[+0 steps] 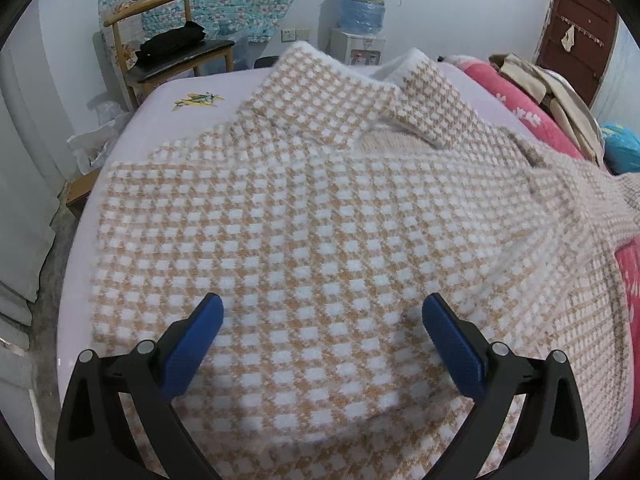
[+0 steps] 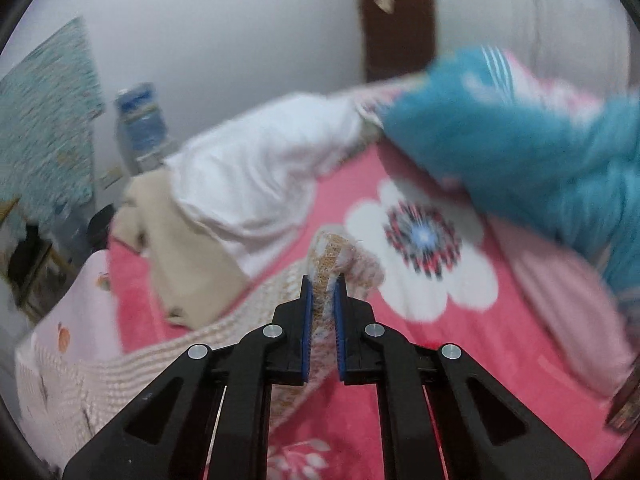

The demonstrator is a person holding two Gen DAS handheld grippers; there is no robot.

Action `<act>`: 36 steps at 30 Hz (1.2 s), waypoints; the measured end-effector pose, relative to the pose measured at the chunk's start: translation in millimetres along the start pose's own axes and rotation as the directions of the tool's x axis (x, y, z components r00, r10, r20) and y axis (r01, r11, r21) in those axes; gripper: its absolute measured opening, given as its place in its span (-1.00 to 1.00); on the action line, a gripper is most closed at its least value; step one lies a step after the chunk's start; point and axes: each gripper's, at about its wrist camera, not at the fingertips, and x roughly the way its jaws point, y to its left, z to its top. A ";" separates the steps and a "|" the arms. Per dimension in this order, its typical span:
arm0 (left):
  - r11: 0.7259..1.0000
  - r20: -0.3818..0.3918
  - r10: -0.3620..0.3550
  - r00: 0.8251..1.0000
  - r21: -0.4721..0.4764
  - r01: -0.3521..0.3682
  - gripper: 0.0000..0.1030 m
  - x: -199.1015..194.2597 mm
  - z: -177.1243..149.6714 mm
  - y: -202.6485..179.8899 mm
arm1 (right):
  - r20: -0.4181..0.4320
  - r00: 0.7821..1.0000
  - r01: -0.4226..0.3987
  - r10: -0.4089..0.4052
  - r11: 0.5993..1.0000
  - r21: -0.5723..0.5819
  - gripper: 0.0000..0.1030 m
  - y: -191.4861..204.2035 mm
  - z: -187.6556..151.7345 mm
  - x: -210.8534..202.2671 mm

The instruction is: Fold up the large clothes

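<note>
Checked sweater (image 1: 320,220) spread across the bed (image 1: 168,92); right gripper (image 2: 324,292) pinches its edge, left gripper (image 1: 322,320) hangs wide open, empty. Carry the edge over evenly, left anchoring the cloth.

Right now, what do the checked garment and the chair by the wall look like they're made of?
Checked garment: seems a thick fuzzy knit, tan and white, with soft blurred-edged checks and a ribbed reverse. Chair: looks like light varnished wood, with a dark, slightly glossy seat, possibly leatherette.
</note>
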 end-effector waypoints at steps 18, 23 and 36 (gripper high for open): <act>0.998 0.074 -0.060 0.995 -0.029 0.063 0.33 -80.8 -39.5 62.4 | 0.078 0.804 -0.440 0.589 0.680 -0.586 -0.86 324.5 -62.7 -227.3; 0.991 0.059 -0.117 0.991 -0.050 0.120 0.29 -93.8 -61.7 79.3 | -0.289 0.640 -0.708 0.712 0.400 -0.582 0.50 413.9 -140.0 -226.1; 0.942 0.148 -0.304 0.941 -0.102 0.320 0.26 -95.8 -30.7 109.3 | -0.368 0.736 -0.674 0.567 0.664 -0.324 0.51 327.6 -110.4 -80.1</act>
